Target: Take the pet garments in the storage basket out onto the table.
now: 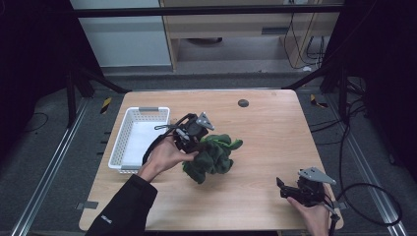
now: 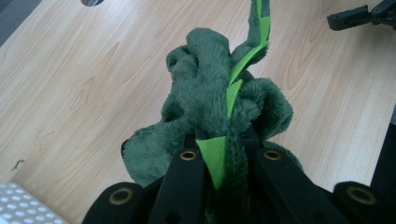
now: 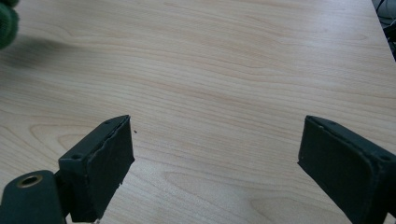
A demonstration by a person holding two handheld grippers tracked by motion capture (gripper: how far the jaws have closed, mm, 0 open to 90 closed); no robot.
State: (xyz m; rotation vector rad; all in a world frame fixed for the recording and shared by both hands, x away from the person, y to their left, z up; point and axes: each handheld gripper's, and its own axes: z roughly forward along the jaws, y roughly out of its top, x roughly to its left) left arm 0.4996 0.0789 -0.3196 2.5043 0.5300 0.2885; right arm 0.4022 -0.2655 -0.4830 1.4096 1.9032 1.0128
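A dark green fleece cloth [image 1: 211, 157] with a bright green edge strip hangs bunched over the middle of the wooden table [image 1: 265, 132]. My left gripper [image 1: 194, 135] is shut on its upper part. In the left gripper view the two black jaws pinch the cloth [image 2: 210, 98] at the bright green strip, at my left gripper [image 2: 223, 140]. My right gripper [image 1: 281, 187] rests low at the table's front right, open, nothing between its fingers. In the right gripper view, my right gripper [image 3: 215, 149] has its jaws wide apart over bare wood, with a corner of the cloth [image 3: 7, 23] at far left.
A white perforated basket [image 1: 129, 123] stands at the table's left edge, just left of my left hand. A small dark round disc [image 1: 243, 103] lies near the table's far edge. Bare wood stretches between the cloth and my right gripper. My right gripper [image 2: 355, 16] shows far off in the left gripper view.
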